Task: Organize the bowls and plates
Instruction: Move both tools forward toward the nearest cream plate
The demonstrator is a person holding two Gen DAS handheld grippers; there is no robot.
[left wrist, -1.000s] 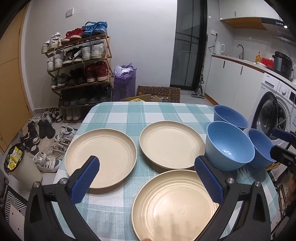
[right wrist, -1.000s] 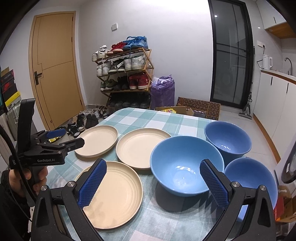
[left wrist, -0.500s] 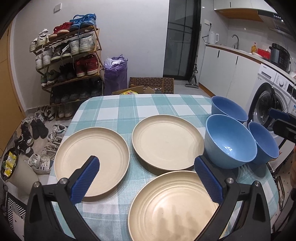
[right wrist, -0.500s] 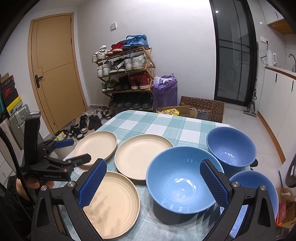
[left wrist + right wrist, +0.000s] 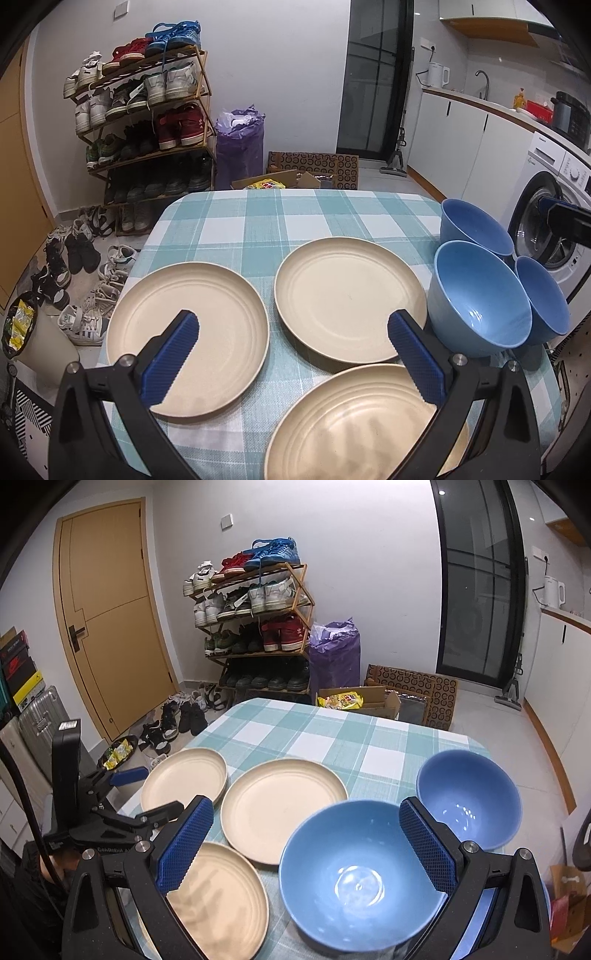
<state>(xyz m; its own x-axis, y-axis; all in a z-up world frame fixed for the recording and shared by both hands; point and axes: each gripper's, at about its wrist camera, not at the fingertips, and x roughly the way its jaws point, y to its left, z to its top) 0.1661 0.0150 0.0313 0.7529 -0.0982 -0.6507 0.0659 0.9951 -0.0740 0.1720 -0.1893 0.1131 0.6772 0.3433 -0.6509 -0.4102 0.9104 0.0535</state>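
Nothing stacked yet: 3 beige plates [image 5: 186, 328] and 3 blue bowls [image 5: 360, 871] lie spread on checked table [image 5: 295, 218]. Left gripper [image 5: 291, 356] & right gripper [image 5: 306, 843] both released, empty, hovering. Next prob. needs a rim grasp on one plate, then stacking.

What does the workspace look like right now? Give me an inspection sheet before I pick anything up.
Surface: table with checked cloth, far half bare.
Job's things: three beige plates lying flat and unstacked; three blue bowls upright and clustered at the right edge, seemingly empty.
Clutter: nothing seen on the table.
Grippers: left gripper open, holding nothing, over the near plates; right gripper open, holding nothing, over the nearest bowl.
Cables: a dark cable by the left gripper.
Surroundings: shoe rack, purple bag, cardboard boxes, washing machine.
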